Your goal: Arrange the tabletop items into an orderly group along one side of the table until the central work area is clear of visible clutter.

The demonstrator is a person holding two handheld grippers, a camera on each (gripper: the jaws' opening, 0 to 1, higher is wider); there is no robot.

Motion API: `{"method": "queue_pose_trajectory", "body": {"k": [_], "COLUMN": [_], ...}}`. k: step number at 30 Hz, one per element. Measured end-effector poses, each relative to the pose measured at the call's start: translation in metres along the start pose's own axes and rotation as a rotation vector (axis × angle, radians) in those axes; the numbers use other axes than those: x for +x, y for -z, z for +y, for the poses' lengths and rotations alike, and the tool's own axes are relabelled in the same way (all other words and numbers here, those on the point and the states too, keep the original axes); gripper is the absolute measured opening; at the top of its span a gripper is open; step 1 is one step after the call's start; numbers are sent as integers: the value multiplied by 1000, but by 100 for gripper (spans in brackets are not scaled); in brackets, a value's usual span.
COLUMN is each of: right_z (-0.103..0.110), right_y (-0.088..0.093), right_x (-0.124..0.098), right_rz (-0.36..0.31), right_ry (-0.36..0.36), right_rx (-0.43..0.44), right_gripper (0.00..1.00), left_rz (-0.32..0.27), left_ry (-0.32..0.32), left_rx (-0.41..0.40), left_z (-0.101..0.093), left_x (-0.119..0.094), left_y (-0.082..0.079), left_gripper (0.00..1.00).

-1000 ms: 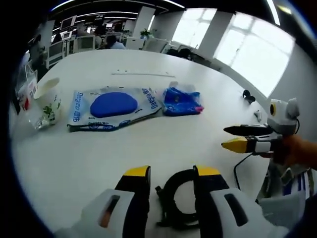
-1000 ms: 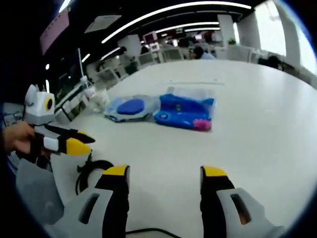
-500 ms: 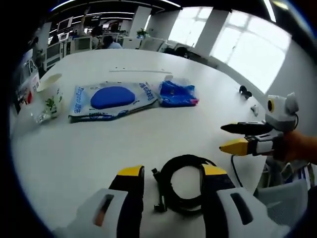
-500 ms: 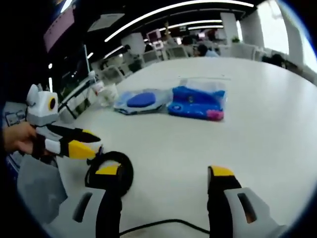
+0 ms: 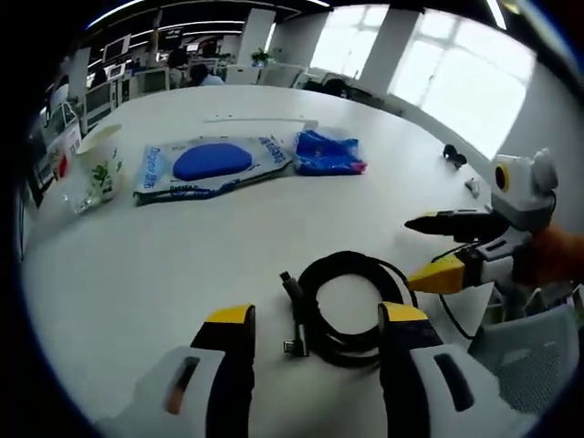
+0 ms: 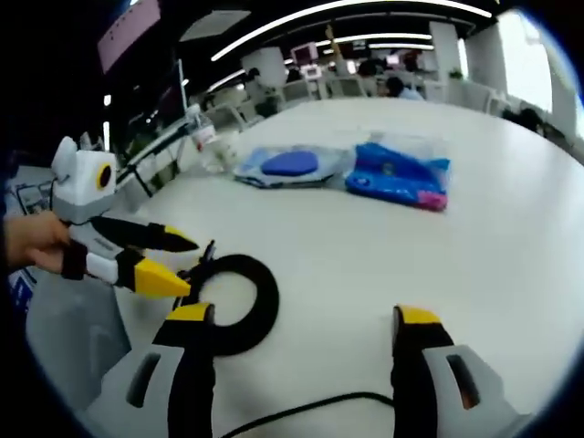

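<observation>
White and smooth, the round desk (image 5: 137, 265) in the left gripper view carries a coiled black cable (image 5: 342, 306), a rubbery loop with a small angled plug at its left end, lying just ahead of the left gripper (image 5: 315, 321). That gripper's fingers (image 5: 230, 317) are grey with yellow tips, spread wide apart and holding nothing; the coil lies between and beyond them, and contact cannot be told. Further back lies a flat, glossy plastic pack with a blue oval pad (image 5: 212, 164) inside, and just beside it on the right a crinkled blue bag (image 5: 328, 155). Near the left edge stands a clear plastic cup (image 5: 94, 171) with a pale lid and something green inside. The right gripper (image 5: 438, 246) comes in from the right, held by a hand (image 5: 557, 260); its black and yellow-tipped fingers are parted, the lower one close to the coil's right side.

In the right gripper view, the right gripper (image 6: 306, 319) has its own yellow-tipped fingers (image 6: 418, 318) wide apart and empty over bare desk (image 6: 365, 246). The black cable (image 6: 233, 301) lies at the lower left, partly behind the left finger. The left gripper (image 6: 169, 260) reaches in from the left in a hand (image 6: 36, 242), fingers parted at the coil's near edge. The pad pack (image 6: 292, 166) and blue bag (image 6: 401, 173) lie side by side further back. A thin black cord (image 6: 301, 411) crosses the desk at the bottom.
</observation>
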State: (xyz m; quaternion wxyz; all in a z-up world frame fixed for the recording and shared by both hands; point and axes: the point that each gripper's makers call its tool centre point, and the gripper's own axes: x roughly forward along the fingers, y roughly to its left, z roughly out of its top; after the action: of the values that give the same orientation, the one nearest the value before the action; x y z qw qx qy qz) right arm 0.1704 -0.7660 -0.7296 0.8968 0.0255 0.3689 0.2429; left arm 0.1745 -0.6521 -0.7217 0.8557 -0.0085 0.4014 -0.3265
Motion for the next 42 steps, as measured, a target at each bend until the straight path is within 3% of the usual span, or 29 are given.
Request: {"method": "queue_pose_trajectory", "body": {"k": [5, 18, 30, 33, 42], "right_z": [9, 25, 14, 7, 13], "right_y": [4, 5, 5, 5, 3], "right_x": [7, 16, 15, 18, 28], "right_rz": [38, 45, 39, 48, 70], "right_ry": [-1, -3, 62, 104, 109], "right_rx": [-42, -84, -67, -118, -198], "right_gripper": [79, 75, 64, 58, 53], "left_rz": [24, 42, 35, 30, 24], "left_ry": [-31, -49, -94, -105, -119], "left_rx": [60, 56, 90, 114, 172], "left_z": [3, 5, 11, 11, 5], "left_x": [-1, -3, 4, 8, 15], "left_y": [9, 23, 17, 14, 12], "left_gripper": [55, 55, 50, 48, 43]}}
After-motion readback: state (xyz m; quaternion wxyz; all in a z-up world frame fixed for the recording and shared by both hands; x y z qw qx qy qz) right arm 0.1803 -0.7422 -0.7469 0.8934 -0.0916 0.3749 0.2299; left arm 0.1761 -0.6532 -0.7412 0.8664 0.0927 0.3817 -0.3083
